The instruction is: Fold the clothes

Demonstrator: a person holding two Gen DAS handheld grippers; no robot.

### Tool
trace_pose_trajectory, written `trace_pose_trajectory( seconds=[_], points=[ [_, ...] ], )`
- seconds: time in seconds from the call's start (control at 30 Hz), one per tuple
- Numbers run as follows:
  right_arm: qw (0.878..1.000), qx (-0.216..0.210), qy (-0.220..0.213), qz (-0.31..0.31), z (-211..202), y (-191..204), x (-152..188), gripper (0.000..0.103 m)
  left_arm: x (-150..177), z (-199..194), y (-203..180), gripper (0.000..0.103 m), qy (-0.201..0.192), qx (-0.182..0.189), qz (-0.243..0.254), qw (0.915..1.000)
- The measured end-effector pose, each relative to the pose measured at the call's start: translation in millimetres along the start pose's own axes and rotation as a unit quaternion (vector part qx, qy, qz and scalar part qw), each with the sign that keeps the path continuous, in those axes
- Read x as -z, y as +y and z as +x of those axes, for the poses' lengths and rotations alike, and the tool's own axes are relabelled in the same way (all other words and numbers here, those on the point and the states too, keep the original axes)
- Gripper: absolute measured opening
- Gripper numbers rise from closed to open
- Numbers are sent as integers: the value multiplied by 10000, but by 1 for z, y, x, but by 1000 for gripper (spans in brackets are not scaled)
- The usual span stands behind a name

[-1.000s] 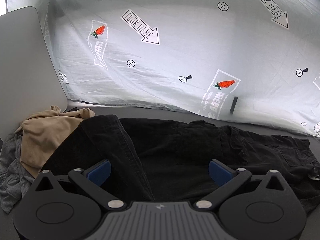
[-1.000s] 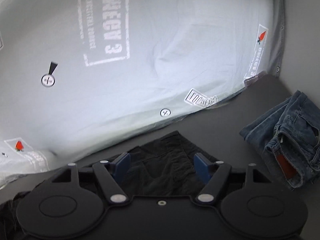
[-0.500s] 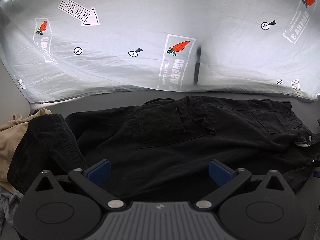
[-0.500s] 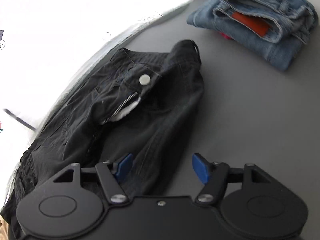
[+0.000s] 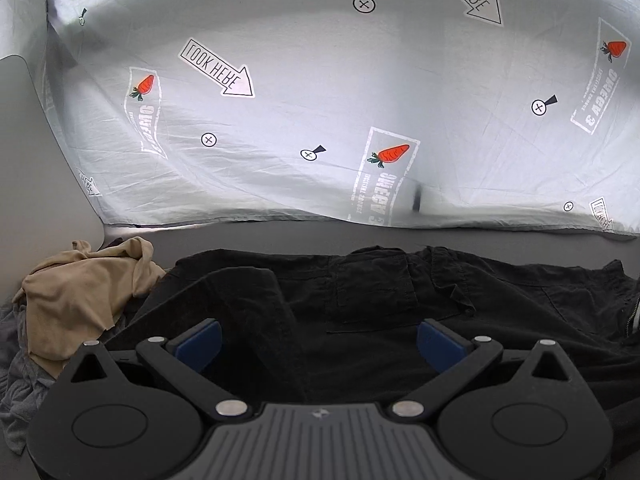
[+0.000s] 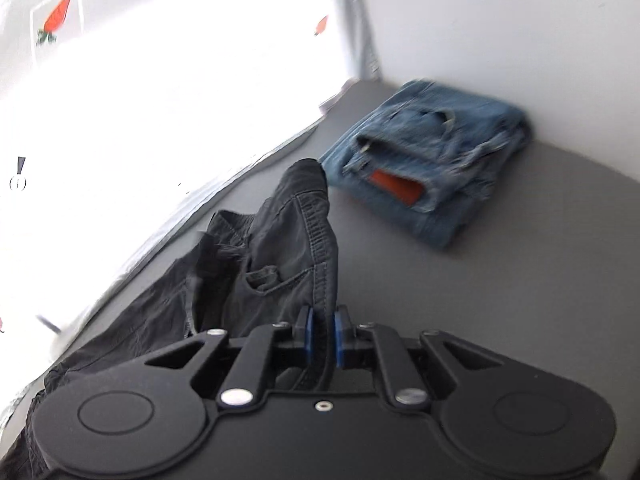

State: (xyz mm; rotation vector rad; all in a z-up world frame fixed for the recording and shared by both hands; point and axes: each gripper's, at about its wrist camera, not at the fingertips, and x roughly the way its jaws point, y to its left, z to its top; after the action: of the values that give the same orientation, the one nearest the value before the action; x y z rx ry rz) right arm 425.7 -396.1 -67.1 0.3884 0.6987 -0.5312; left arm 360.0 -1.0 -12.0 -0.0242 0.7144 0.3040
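Observation:
Black cargo trousers (image 5: 400,312) lie spread across the grey table, legs towards the left. My left gripper (image 5: 318,340) is open and empty, low over the trousers' middle. In the right wrist view my right gripper (image 6: 322,330) is shut on the trousers' waistband (image 6: 316,236), which stands lifted and stretched ahead of the fingers. The rest of the trousers (image 6: 152,320) trails down to the left.
A heap of beige (image 5: 84,292) and grey (image 5: 16,384) clothes lies at the table's left end. Folded blue jeans (image 6: 432,164) lie at the far right by the white wall. A printed white sheet (image 5: 340,100) hangs behind the grey table (image 6: 500,260).
My right gripper has shut on the trousers' waistband and lifted it. My left gripper has swung back to the left and stays open.

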Motion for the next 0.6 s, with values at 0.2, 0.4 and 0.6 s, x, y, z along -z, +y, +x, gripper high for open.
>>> trace_pose_trajectory(
  seconds=[0.2,0.4,0.6],
  points=[
    [9629,2096,363,-1661,-3,-45,64,19,31,-9,27,103,495,123,-305,9982],
    [9811,966,25,-1678,-57,-18,89,46,45,-31,59,103,392,40,-530,9978],
    [9479,-2038,535,-2389,-87,80,120,66,55,-42,79,103,604,-231,-162,9978]
  ],
)
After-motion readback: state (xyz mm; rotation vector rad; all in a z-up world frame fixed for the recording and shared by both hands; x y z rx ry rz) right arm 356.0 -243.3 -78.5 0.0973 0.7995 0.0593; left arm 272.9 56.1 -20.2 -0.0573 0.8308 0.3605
